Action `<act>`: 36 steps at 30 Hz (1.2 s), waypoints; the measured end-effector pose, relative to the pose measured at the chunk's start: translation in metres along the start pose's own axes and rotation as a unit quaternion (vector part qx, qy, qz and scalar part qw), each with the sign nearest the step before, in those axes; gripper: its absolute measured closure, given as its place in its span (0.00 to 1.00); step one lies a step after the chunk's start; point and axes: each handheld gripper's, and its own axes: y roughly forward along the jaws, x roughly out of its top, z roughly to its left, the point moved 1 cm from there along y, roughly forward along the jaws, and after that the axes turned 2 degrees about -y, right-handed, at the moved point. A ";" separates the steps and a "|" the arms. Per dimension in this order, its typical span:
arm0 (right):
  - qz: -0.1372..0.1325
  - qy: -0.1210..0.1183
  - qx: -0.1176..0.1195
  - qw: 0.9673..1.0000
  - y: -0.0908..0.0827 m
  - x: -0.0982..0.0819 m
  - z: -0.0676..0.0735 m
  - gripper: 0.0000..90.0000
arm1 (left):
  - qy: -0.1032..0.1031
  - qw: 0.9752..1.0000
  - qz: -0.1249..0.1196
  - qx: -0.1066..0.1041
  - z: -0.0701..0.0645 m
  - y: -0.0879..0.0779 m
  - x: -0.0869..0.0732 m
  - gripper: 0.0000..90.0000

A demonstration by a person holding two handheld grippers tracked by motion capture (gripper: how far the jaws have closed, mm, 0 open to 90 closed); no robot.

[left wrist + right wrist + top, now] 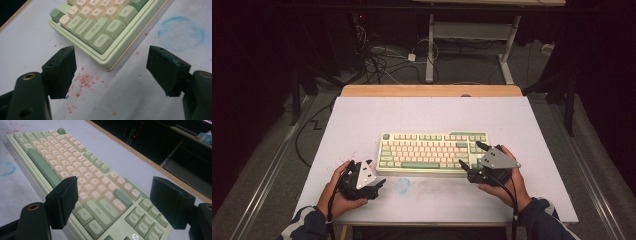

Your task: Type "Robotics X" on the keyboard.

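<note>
My left gripper (373,176) hovers with jaws spread and empty off the near-left corner of the green-and-cream mechanical keyboard (433,152) mid-table. My right gripper (472,156), also spread, straddles its right end. The left gripper view reveals red specks (83,80) on the white tabletop (362,120).

The person wears dark sleeves with pale stripes, seen at the near edge of the table, and holds a black left gripper (374,175) and a black right gripper (472,155), each topped with a grey three-cornered plate dotted with small dark holes. A black cable trails from each gripper back along the forearm. In the gripper views, each gripper has two blocky, matte black jaws with scuffed edges and small screw holes, mounted on rounded dark arms with a brass-ringed hole.
</note>
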 end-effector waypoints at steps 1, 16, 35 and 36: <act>0.002 0.000 -0.001 1.000 -0.001 -0.002 0.000 0.26 | 0.000 1.000 -0.002 0.002 0.000 0.000 0.001 0.27; 0.025 -0.011 -0.020 0.999 -0.023 -0.035 0.006 0.26 | -0.015 1.000 -0.004 0.018 0.003 -0.001 0.011 0.51; 0.040 -0.001 -0.018 0.999 -0.037 -0.049 0.009 0.26 | -0.049 0.997 0.029 -0.047 0.001 0.014 0.039 0.97; 0.040 -0.001 -0.017 0.999 -0.036 -0.049 0.009 0.26 | -0.047 0.997 0.030 -0.048 0.000 0.015 0.040 0.97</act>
